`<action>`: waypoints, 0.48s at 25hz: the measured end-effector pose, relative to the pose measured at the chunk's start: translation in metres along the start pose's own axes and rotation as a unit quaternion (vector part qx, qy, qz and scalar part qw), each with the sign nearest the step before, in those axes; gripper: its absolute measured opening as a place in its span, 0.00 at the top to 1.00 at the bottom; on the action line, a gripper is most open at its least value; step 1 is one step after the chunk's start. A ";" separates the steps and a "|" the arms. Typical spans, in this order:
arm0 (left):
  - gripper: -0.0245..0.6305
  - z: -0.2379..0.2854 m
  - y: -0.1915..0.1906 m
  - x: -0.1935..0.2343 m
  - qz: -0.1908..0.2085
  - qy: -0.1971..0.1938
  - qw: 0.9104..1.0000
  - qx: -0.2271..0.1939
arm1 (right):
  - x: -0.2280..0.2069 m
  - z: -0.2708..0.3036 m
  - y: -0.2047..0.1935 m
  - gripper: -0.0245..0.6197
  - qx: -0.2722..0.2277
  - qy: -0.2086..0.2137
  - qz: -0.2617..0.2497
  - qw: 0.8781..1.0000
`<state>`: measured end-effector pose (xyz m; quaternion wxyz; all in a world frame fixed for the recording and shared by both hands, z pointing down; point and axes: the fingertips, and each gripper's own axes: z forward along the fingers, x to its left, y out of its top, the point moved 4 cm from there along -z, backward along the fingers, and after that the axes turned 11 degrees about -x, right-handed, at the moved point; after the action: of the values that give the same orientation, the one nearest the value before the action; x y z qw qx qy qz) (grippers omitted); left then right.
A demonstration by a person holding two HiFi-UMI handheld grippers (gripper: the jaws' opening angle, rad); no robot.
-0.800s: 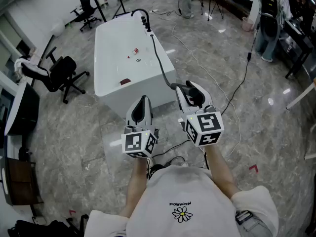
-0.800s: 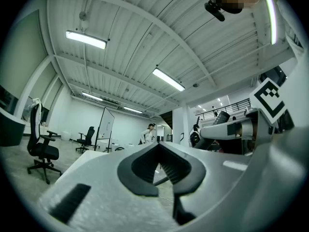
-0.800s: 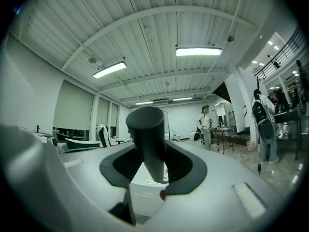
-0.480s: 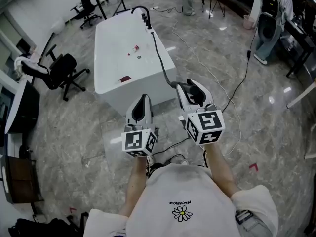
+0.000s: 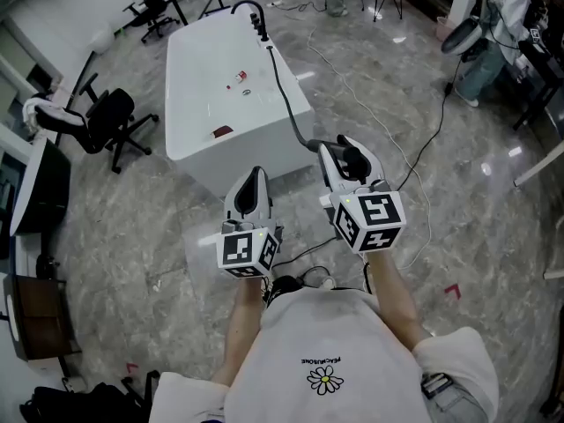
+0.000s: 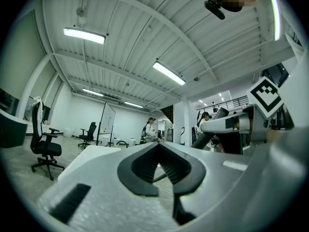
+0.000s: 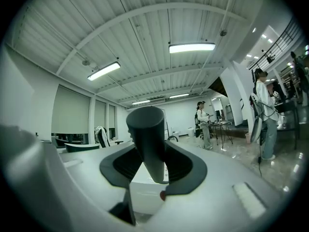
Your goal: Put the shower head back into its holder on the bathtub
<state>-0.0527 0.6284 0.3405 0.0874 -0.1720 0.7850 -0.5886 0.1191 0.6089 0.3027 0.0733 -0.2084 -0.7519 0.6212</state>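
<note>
The white bathtub [image 5: 198,117] stands ahead on the marble floor, with its black faucet and holder [image 5: 258,26] at the far end. A black hose [image 5: 284,104] runs from there along the tub's rim to the dark shower head [image 5: 354,160]. My right gripper [image 5: 345,151] is shut on that shower head, held level in front of the tub's near corner. In the right gripper view its dark handle [image 7: 148,140] stands between the pads. My left gripper [image 5: 255,178] hangs beside it, shut and empty; its pads [image 6: 170,167] meet.
Office chairs [image 5: 104,122] stand left of the tub, and a dark desk [image 5: 35,196] is further left. Cables [image 5: 414,170] snake across the floor on the right. People [image 5: 498,20] stand at the far right. Small red items [image 5: 238,76] lie on the tub.
Both grippers keep their pose and grip. In the head view the tub has slid slightly upward and the person at the far right has shifted.
</note>
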 end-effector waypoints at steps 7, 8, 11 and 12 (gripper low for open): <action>0.96 0.004 -0.007 0.000 0.001 0.003 1.000 0.016 | -0.013 0.010 0.005 0.75 0.001 -0.007 0.003 1.000; 0.96 0.006 -0.008 0.002 0.000 0.006 1.000 0.018 | -0.014 0.014 0.005 0.75 0.003 -0.007 0.002 1.000; 0.96 0.014 -0.015 0.013 -0.005 0.017 1.000 0.023 | -0.020 0.028 0.000 0.75 0.009 -0.006 0.002 1.000; 0.96 0.018 -0.019 0.017 -0.008 0.020 0.999 0.025 | -0.022 0.034 -0.004 0.75 0.011 -0.006 0.003 1.000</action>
<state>-0.0591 0.6008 0.3542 0.0715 -0.1643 0.7701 -0.6123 0.1260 0.5690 0.3022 0.0694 -0.2064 -0.7447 0.6309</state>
